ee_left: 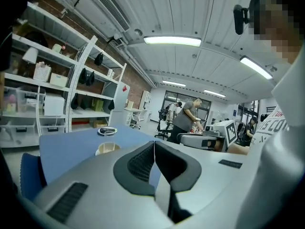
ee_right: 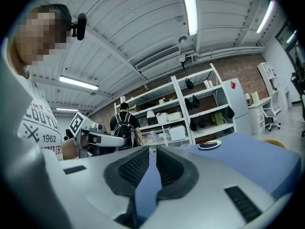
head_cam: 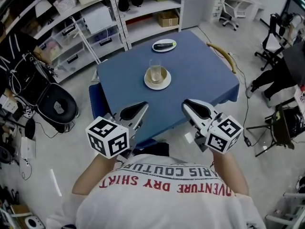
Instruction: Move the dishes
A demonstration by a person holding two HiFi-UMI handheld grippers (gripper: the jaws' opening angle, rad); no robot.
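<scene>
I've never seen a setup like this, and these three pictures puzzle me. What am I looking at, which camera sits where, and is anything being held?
There is no robot here. A person holds a hand tool with two gripping fingers in each hand: the left gripper and the right gripper. The marker cubes are part of those tools.

The head view comes from a camera on the person's head, looking steeply down. The left and right gripper views come from a camera riding on each tool, looking along its fingers.

On the blue table a glass stands on a small plate. Farther off lies a second plate with a dark item on it.

Both grippers hover by the table's near edge, fingers closed together, holding nothing.
</scene>
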